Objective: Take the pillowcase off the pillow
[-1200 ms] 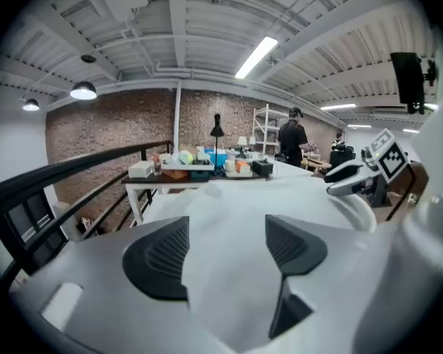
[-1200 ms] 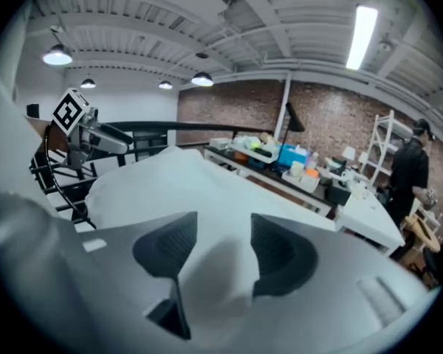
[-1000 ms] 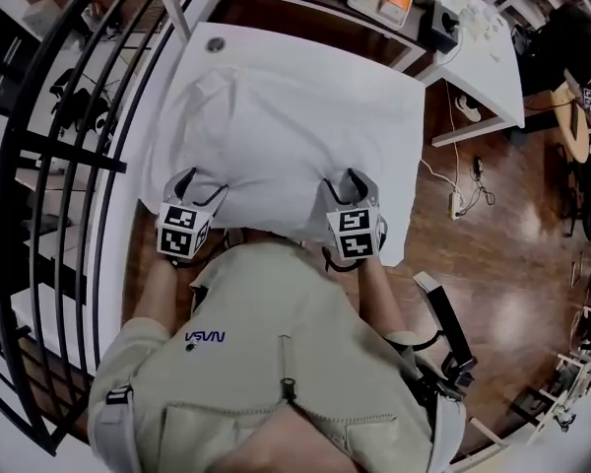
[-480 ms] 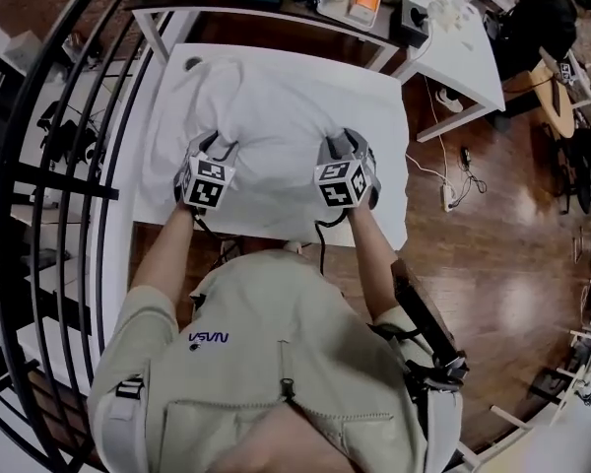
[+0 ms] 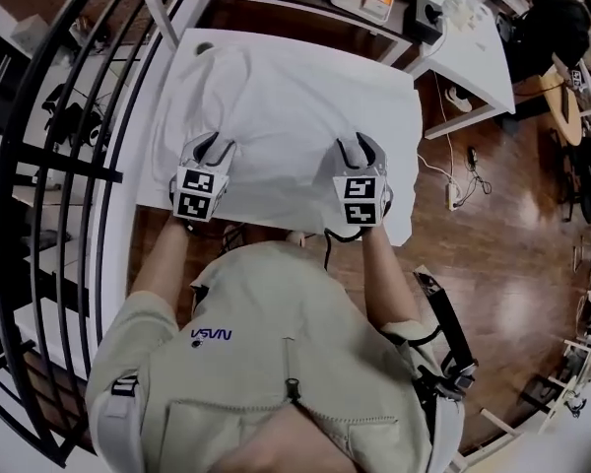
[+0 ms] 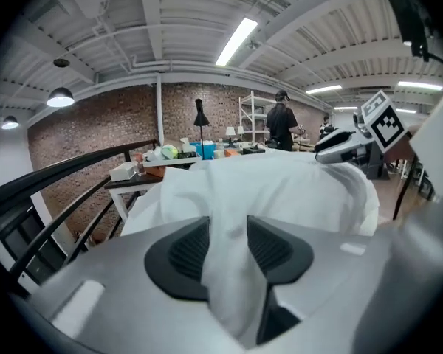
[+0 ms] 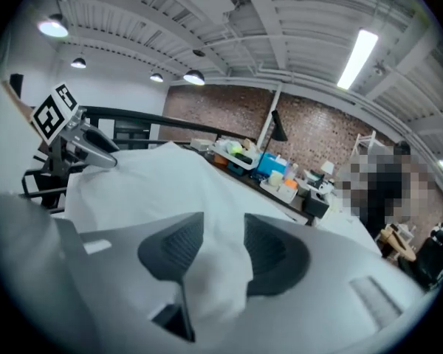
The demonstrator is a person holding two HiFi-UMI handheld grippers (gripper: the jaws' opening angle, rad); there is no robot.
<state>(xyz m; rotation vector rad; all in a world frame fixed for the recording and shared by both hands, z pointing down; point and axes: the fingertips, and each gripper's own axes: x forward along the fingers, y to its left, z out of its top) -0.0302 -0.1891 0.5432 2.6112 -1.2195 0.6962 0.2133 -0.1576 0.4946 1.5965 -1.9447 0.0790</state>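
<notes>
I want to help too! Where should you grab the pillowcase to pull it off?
Probably loose cloth along the near edge of the pillowcase, from the person's side, toward each end: it bunches easily there. The left gripper and right gripper have just been closing on such folds.

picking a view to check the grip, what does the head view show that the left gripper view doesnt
Head view only: the whole white table, the wooden floor and the person's beige jacket. Left gripper view only: the left tongs, just closing, with pillowcase fabric pinched between them, and the ceiling lights. Both: the pillowcase, the black railing and the right tongs, also just closing on fabric.
</notes>
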